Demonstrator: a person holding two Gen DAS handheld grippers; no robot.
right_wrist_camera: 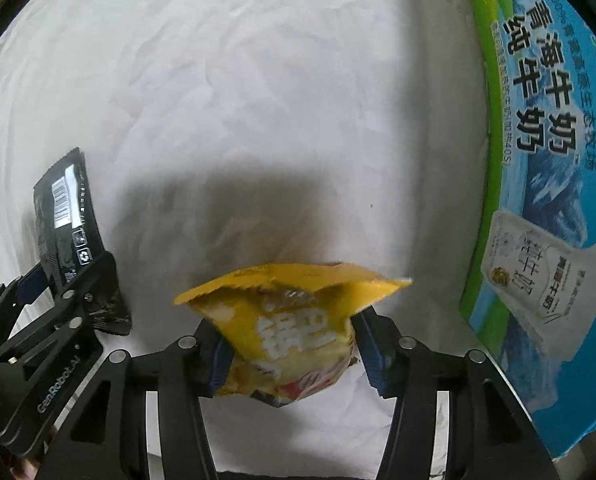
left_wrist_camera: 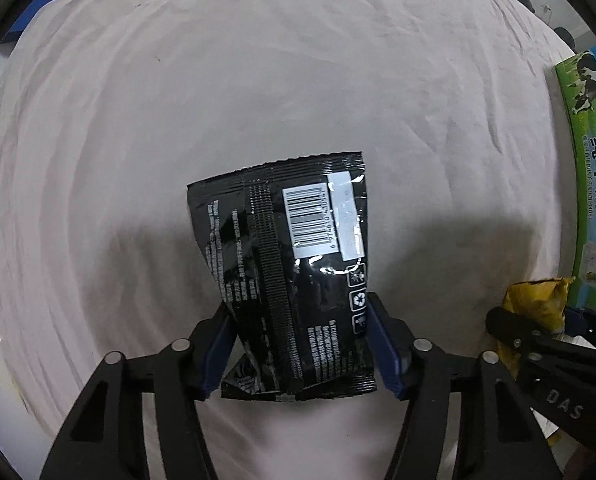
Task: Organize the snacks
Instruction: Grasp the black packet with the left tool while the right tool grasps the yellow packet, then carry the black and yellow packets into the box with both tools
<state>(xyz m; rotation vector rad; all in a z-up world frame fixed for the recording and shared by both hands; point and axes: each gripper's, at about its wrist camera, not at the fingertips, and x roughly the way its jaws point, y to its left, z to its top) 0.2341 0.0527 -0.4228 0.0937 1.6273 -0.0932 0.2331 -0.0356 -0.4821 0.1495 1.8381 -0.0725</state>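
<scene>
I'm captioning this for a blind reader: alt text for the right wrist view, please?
The right gripper clamps a yellow snack bag above a white cloth. At left, the left gripper holds a black snack packet; a blue-green milk carton box stands at right.

The glossy black foil snack packet point(left_wrist_camera: 294, 276) shows only its back; its small print is too fine to read. The green-and-blue milk carton box point(right_wrist_camera: 546, 184) runs past the frame's right edge. The crinkled yellow snack bag point(right_wrist_camera: 294, 332) hides its lower corners behind the jaws.
</scene>
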